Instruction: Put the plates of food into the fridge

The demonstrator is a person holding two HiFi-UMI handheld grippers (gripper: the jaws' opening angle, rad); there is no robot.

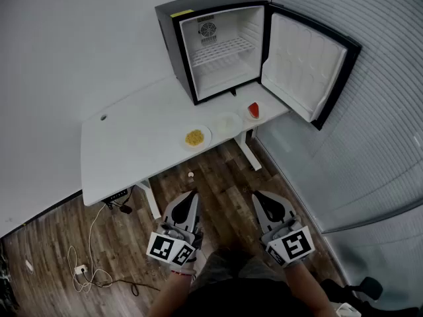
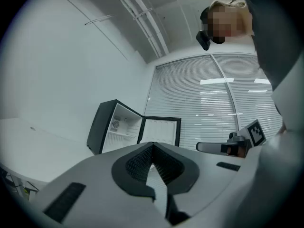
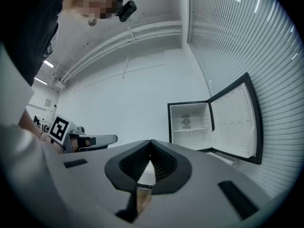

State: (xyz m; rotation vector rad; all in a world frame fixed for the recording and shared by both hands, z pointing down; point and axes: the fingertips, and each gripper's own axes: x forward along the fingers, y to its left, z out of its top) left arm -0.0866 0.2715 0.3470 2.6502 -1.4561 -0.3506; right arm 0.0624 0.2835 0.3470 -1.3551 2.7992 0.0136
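1. Left gripper, held low over the floor: jaws closed tip to tip, gripping nothing; marker cube at its rear
2. Right gripper, beside the left and apart from it: jaws likewise pressed together and gripping nothing
3. Plate of yellow food, on the table near its front edge, outside the fridge
4. White plate, just right of the yellow one; contents too pale to make out
5. Plate of red food, near the table's right end, just below the open door
6. Black mini fridge, standing at the table's back right; white interior with one wire shelf
7. Fridge door, swung wide to the right, overhanging the table's end
8. White table, on white legs, set against a white wall
9. Small pale object, on the floor in front of the table; kind unclear
10. Cables, trailing over the floor under the table's left end
11. Wood-plank floor; slatted blinds line the right-hand wall
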